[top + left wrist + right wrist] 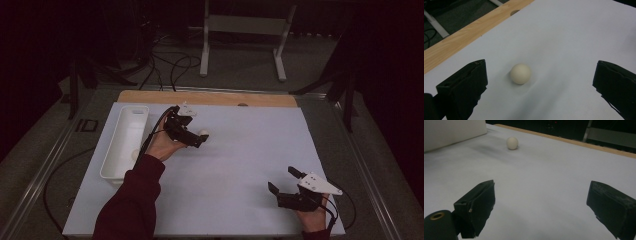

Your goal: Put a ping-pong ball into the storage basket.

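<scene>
Hovering left gripper [537, 82], jaws wide apart, around unmarked cream ball [520, 73]; right gripper [286, 181] likewise released.

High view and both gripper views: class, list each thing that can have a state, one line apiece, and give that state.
Small cream ball: resting on the white sheet, ungripped, ahead of the left jaws.
Long white plastic tray: upright on the sheet's left edge; a pale round thing lies inside, too blurred to name.
Left gripper: open, jaws wide, close to the ball.
Right gripper: open, holding nothing, far from the ball.
</scene>
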